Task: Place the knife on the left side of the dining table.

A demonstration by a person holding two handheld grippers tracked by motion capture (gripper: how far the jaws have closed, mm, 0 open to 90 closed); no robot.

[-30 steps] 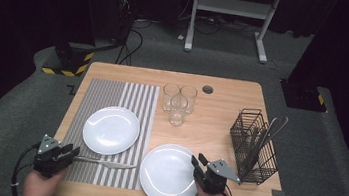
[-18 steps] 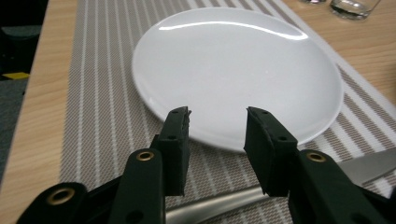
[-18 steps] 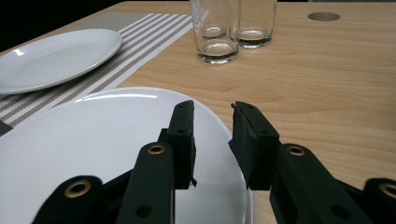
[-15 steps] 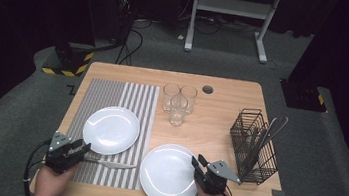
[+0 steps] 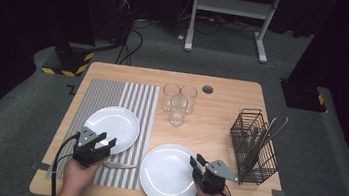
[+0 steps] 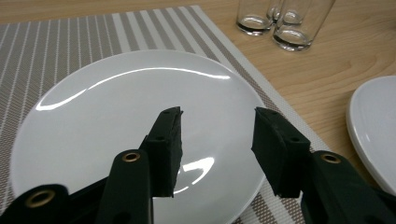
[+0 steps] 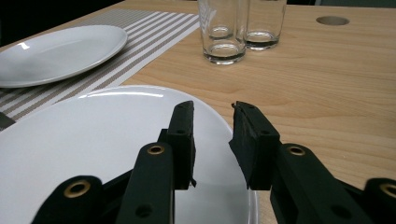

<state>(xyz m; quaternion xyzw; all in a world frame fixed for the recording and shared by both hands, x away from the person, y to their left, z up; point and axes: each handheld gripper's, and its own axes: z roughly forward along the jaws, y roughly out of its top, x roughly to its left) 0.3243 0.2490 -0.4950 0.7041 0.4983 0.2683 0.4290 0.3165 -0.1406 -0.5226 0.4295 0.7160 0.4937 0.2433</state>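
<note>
Just below the left claw (image 6: 217, 123) lies the small plate (image 6: 116, 112).

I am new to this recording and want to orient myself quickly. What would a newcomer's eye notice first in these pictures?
Two white plates stand out: the smaller plate on the striped placemat at the left, and the larger plate on bare wood near the front edge. The left gripper hovers over the smaller plate, jaws open and just widened, nothing between them; the right gripper hovers open over the larger one. Behind, three glasses cluster, and a black wire basket stands at the right.
</note>
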